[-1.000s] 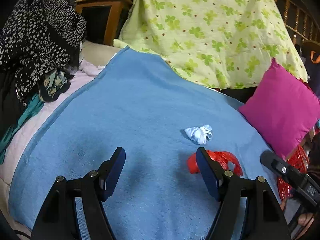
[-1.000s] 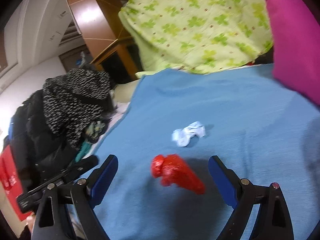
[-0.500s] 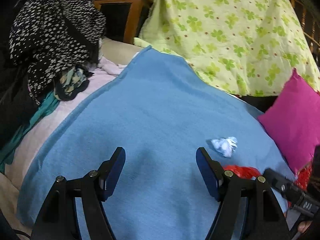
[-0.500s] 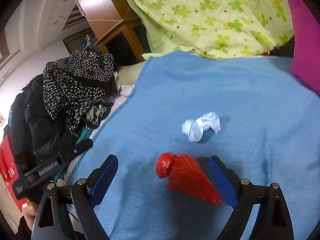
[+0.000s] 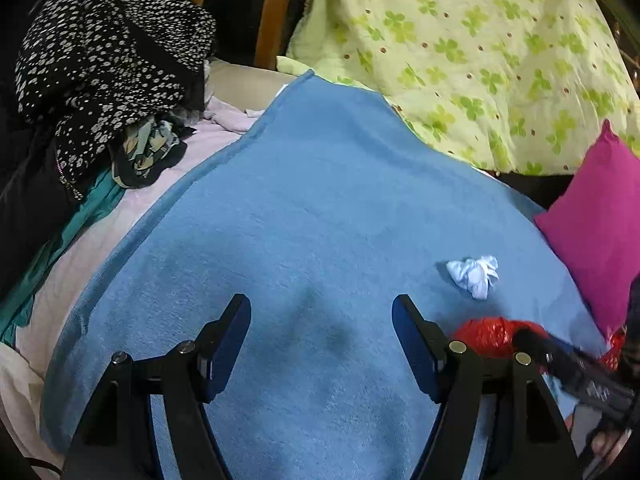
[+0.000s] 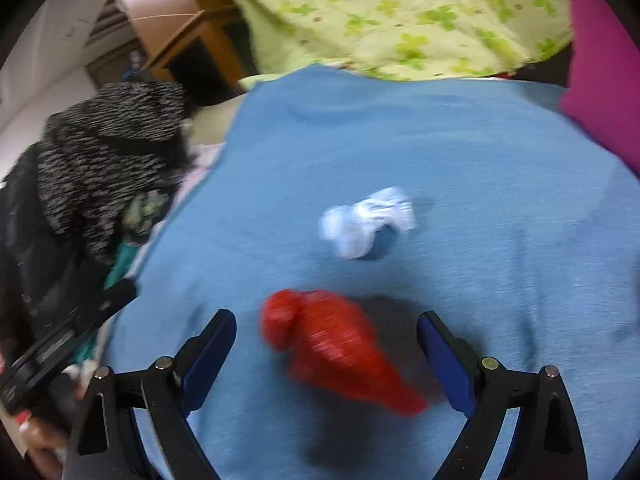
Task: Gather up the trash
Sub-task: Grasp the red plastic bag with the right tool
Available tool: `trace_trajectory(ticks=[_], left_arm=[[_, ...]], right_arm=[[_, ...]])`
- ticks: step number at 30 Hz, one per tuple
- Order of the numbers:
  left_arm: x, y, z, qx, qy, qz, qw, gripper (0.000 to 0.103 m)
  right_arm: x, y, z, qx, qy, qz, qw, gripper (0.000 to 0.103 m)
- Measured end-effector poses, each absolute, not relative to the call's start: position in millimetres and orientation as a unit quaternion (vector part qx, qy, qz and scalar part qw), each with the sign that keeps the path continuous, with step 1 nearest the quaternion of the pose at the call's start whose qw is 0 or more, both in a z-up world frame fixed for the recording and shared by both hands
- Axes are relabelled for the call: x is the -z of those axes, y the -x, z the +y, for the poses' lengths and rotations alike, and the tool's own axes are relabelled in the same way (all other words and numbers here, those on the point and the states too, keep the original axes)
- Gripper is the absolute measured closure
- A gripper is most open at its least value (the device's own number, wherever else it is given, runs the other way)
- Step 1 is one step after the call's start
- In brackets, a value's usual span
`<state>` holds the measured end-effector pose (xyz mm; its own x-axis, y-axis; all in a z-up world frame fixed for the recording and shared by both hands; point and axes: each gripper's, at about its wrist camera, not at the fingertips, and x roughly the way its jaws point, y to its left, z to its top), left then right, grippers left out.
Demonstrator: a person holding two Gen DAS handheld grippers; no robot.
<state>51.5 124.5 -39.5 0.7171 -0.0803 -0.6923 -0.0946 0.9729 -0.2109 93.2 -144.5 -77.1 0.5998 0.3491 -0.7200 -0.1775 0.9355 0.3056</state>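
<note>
A crumpled red wrapper [image 6: 332, 348] lies on the blue blanket [image 6: 460, 160], between the wide-apart fingers of my right gripper [image 6: 326, 324], which stands open just above it without touching. Beyond it sits a crumpled white paper ball [image 6: 366, 220]. In the left wrist view the paper ball [image 5: 474, 274] is ahead to the right and the red wrapper [image 5: 490, 334] shows behind the right finger. My left gripper [image 5: 322, 312] hangs open over bare blanket [image 5: 300, 208], with nothing between its fingers. The right gripper's finger [image 5: 560, 360] reaches in from the lower right.
A yellow-green clover quilt [image 5: 480, 52] is heaped at the back. A magenta pillow [image 5: 600, 216] lies on the right. Dark spotted clothes [image 5: 104, 60] pile up at the left over a pink sheet [image 5: 132, 216]. A wooden cabinet [image 5: 248, 12] stands behind.
Both grippers moved forward and down. The red wrapper now lies between the right gripper's fingers; in the left view the trash slid to the right. Neither gripper's opening changed.
</note>
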Motion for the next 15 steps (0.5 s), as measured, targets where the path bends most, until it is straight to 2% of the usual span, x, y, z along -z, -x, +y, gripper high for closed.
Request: trace_trajectory(ticks=[8,11,15], left_arm=[[45.7,-49.7,114.2,0.012,0.104,0.392,0.914,0.029],[49.4,-49.4,110.3,0.015,0.097,0.399,0.912,0.029],[56.0,-53.0,104.2,0.016,0.087,0.410,0.908,0.029]], right_arm=[[89.8,-111.2,-155.7,-0.159,-0.111,0.446,0.874,0.011],[95.8,-109.7,-150.4,-0.180,-0.120,0.461,0.860,0.038],[96.7,-95.9,-143.4,-0.190,-0.116,0.471,0.854,0.045]])
